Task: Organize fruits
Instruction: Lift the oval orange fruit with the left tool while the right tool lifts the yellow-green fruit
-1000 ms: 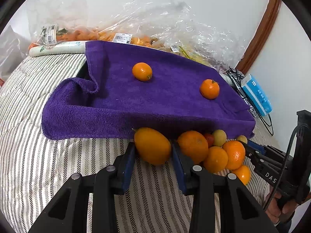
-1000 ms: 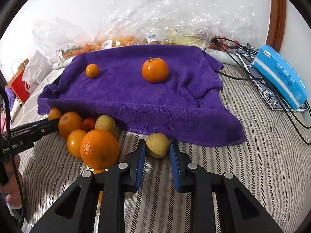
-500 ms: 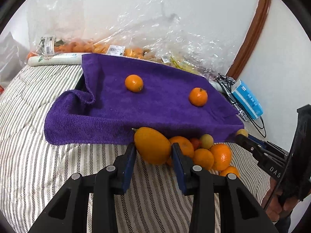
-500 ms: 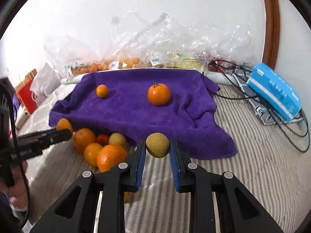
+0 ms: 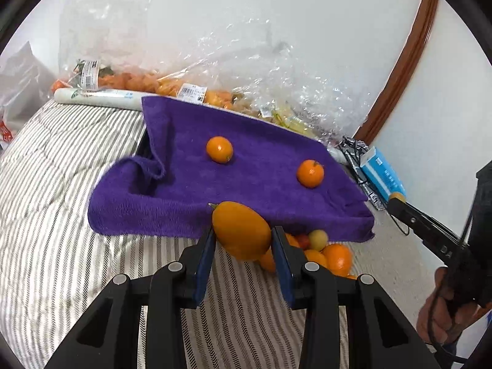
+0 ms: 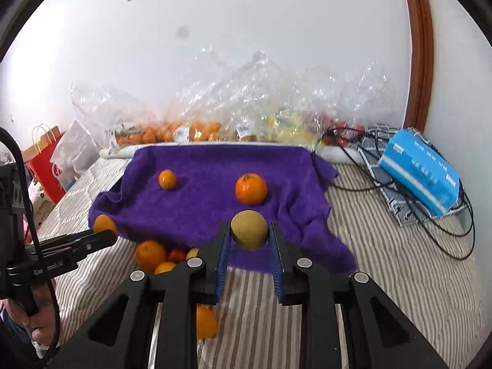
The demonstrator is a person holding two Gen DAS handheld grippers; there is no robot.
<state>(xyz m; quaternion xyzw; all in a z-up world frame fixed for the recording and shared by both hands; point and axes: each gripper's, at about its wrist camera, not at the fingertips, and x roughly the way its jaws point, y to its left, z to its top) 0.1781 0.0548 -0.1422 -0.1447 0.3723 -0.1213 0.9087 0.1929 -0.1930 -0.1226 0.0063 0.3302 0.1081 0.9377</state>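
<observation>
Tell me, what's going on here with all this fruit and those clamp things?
A person is sorting fruit on a striped bed, one hand-held gripper per hand. The left gripper grips an elongated orange fruit; the right gripper grips a small yellowish-green fruit. Both are held above the bedding. Two oranges already sit on the purple towel, and a pile of fruit waits beside it.

Two oranges [image 5: 219,149] on towel [image 5: 264,141]
</observation>
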